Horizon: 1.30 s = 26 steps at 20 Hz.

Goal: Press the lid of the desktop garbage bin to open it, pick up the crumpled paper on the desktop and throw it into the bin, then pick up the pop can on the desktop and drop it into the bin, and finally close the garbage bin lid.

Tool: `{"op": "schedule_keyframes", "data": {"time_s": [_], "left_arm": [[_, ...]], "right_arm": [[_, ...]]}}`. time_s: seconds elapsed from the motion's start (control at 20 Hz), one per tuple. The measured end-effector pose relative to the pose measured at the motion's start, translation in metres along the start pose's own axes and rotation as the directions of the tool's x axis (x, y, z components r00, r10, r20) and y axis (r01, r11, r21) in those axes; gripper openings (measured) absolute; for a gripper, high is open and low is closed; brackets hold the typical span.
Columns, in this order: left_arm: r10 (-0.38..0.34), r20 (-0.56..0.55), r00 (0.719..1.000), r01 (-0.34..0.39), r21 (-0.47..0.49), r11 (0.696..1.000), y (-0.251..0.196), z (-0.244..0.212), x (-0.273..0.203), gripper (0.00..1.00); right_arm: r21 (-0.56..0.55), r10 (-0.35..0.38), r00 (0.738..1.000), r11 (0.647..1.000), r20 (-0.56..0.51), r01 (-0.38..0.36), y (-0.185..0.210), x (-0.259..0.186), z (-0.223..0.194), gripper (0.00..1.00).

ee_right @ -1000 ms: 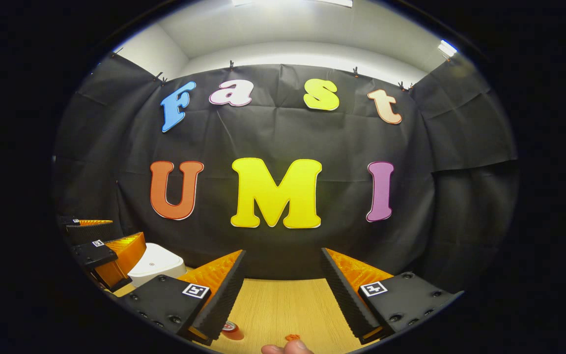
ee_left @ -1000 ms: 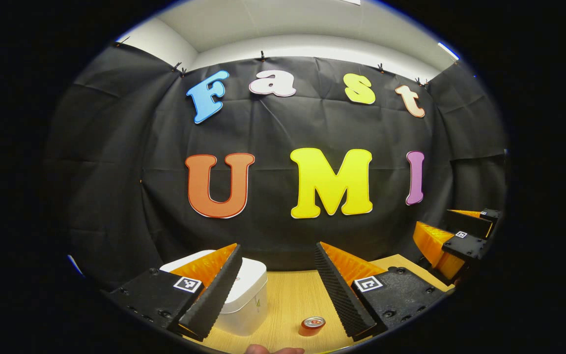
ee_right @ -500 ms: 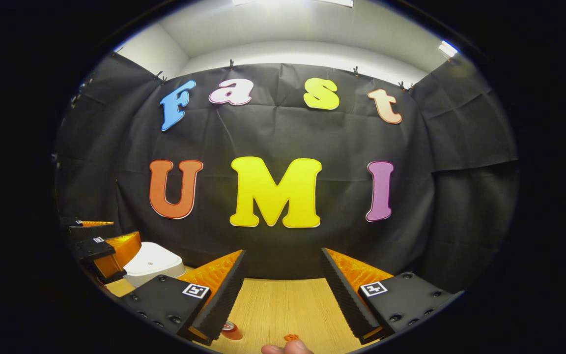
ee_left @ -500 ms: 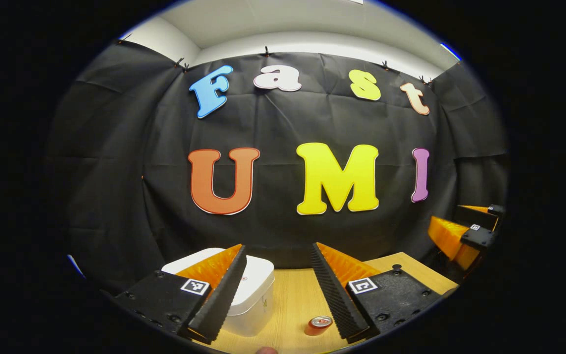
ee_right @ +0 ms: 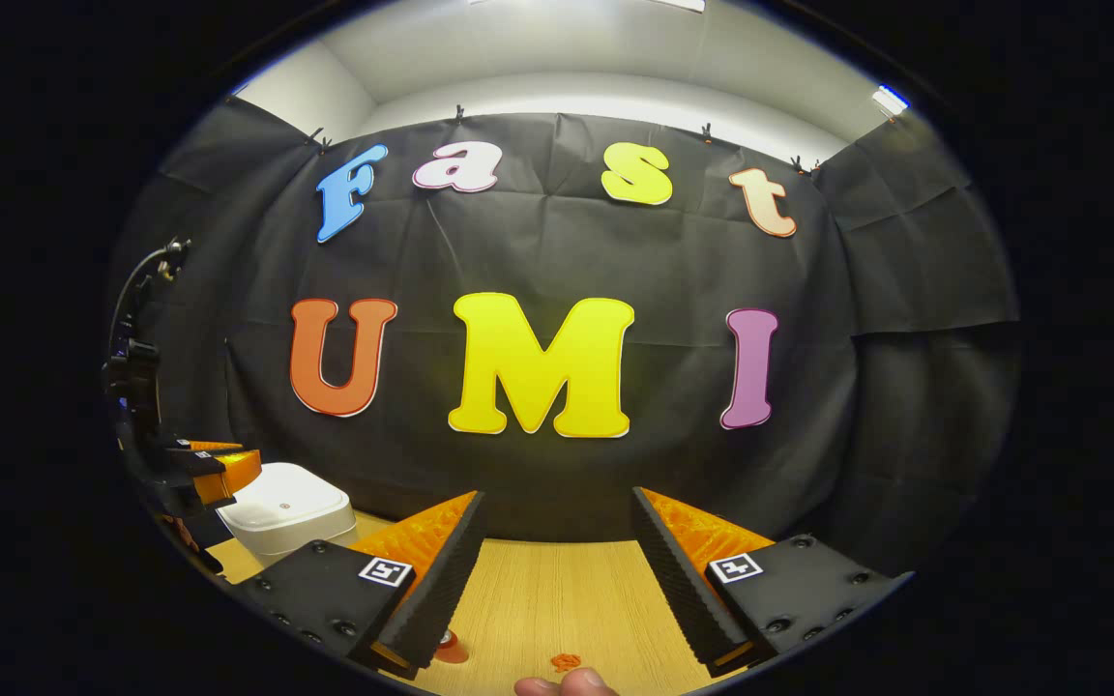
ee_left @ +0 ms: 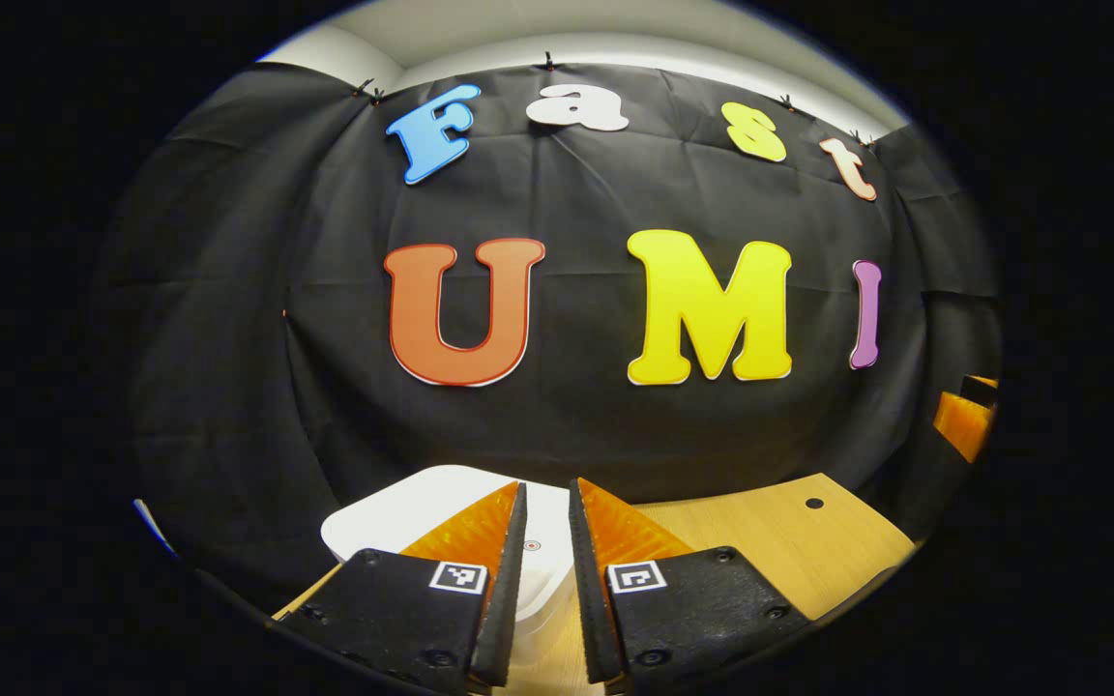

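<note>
Left gripper (ee_left: 545,541) lined up over the garbage bin (ee_left: 393,517) for the lid press

Its fingers stand nearly together with a thin gap and nothing between them, probably so the tips work as one prod on the lid's small button (ee_left: 533,545); the right gripper (ee_right: 557,570) waits spread wide and empty above the wooden desktop (ee_right: 557,599); the pop can (ee_right: 449,646) peeks beside its left finger; a small orange scrap (ee_right: 566,662) lies near a fingertip; no crumpled paper spotted

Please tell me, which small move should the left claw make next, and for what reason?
Probably lower the left claw onto the white bin lid. Its fingers are nearly together and aimed at the lid's small round mark, and the lid is down, so pressing there should open it.
</note>
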<state>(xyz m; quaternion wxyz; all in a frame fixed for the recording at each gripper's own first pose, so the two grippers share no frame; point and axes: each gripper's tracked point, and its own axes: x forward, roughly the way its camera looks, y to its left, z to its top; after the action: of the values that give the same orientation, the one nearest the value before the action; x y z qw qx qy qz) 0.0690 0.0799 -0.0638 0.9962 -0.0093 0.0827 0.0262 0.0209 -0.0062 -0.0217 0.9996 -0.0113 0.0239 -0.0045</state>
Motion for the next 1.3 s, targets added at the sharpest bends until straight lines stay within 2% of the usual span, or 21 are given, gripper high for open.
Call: {"op": "schedule_keyframes", "data": {"time_s": [0.05,0.1,0.3,0.75,0.9,1.1,1.3], "left_arm": [[-0.002,-0.028,1.000,0.002,-0.006,1.000,0.003,-0.008,0.007,0.28],[-0.005,-0.053,0.999,0.005,-0.007,1.000,0.006,-0.016,0.013,0.21],[-0.006,-0.158,0.987,0.005,-0.004,1.000,0.016,-0.040,0.037,0.12],[-0.044,-0.325,0.945,0.026,-0.061,0.998,0.018,-0.059,0.054,0.06],[-0.045,-0.337,0.940,0.023,-0.069,0.997,0.017,-0.059,0.051,0.03],[-0.029,-0.358,0.933,0.015,-0.043,0.999,0.018,-0.065,0.050,0.03],[-0.039,-0.350,0.936,0.019,-0.059,0.998,0.018,-0.061,0.050,0.03]], "right_arm": [[0.001,-0.003,1.000,1.000,-0.001,0.003,-0.002,0.002,0.000,0.95],[0.002,-0.006,1.000,1.000,-0.003,0.006,-0.003,0.002,-0.001,0.95],[0.005,-0.010,1.000,1.000,-0.014,0.010,-0.005,0.009,-0.006,0.95],[0.032,-0.010,1.000,0.999,-0.027,0.011,-0.006,0.023,-0.011,0.95],[0.045,-0.010,0.999,0.999,-0.044,0.012,-0.005,0.024,-0.018,0.95],[0.050,-0.013,0.998,0.999,-0.058,0.016,-0.004,0.025,-0.025,0.95],[0.055,-0.012,0.998,0.998,-0.060,0.015,-0.004,0.026,-0.026,0.95]]}}
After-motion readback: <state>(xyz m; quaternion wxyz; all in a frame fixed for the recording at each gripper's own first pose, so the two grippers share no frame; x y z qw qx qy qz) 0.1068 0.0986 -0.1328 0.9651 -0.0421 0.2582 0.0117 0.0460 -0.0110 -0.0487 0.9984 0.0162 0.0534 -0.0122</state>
